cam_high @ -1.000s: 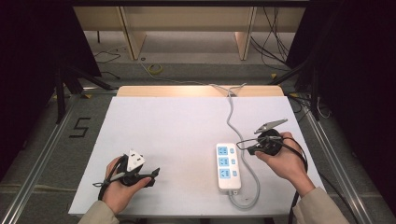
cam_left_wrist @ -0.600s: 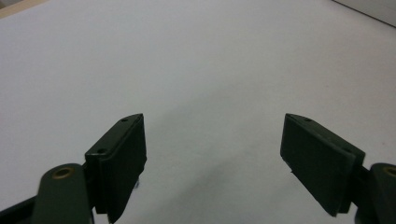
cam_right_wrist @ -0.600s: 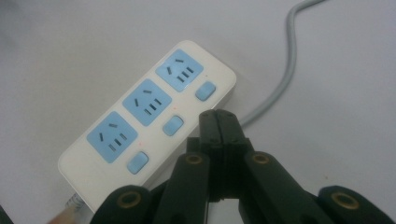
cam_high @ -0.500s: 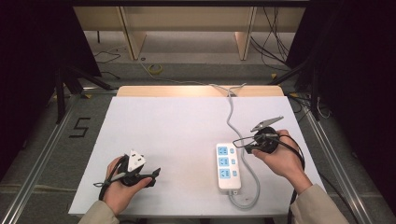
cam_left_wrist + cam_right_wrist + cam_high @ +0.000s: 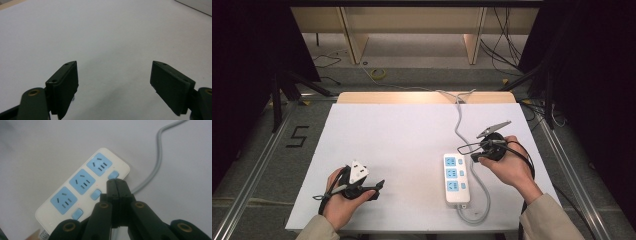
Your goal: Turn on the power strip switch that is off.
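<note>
The white plastic power strip with three blue sockets and blue switches (image 5: 82, 192) lies near the front edge of the white surface (image 5: 402, 135), toward its right corner, its grey cable (image 5: 458, 120) running to the back edge. The right tongs (image 5: 116, 185) are clenched on nothing, tips poised over the strip's switch row, so any pressing seems not yet done. The left tongs (image 5: 113, 82) sit released near the front left corner.

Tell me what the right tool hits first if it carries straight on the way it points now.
Most likely the power strip. In the right gripper view the right tool, jaws shut and empty, aims down at the strip's edge, near its row of blue switch buttons. Depth is unclear; it could just clear that edge and meet the white table.
</note>
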Demonstrator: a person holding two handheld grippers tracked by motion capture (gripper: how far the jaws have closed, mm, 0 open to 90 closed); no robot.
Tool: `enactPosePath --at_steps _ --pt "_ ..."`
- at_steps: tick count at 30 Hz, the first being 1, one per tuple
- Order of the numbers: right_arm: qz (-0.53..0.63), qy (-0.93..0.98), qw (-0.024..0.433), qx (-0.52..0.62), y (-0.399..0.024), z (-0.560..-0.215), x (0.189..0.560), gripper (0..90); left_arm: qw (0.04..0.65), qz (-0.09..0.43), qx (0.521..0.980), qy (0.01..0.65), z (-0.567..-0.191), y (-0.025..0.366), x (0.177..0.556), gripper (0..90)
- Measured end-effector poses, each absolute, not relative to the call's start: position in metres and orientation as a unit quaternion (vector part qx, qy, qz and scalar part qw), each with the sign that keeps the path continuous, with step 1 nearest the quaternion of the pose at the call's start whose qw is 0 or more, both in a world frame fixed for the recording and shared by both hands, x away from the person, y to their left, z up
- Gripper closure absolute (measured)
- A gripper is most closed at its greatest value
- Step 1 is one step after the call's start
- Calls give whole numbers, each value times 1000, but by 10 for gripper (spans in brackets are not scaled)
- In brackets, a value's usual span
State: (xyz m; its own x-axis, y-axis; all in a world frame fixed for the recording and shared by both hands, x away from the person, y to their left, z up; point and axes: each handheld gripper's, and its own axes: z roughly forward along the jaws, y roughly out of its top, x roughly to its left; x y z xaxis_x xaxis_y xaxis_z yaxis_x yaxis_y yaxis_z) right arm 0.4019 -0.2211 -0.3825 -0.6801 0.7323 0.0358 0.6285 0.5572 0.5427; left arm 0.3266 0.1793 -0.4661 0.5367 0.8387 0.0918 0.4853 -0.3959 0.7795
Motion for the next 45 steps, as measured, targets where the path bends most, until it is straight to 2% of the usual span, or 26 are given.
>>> enactPosePath --at_steps 45 --pt "231 887 90 389 -198 -380 423 900 362 244 800 411 -466 177 327 224"
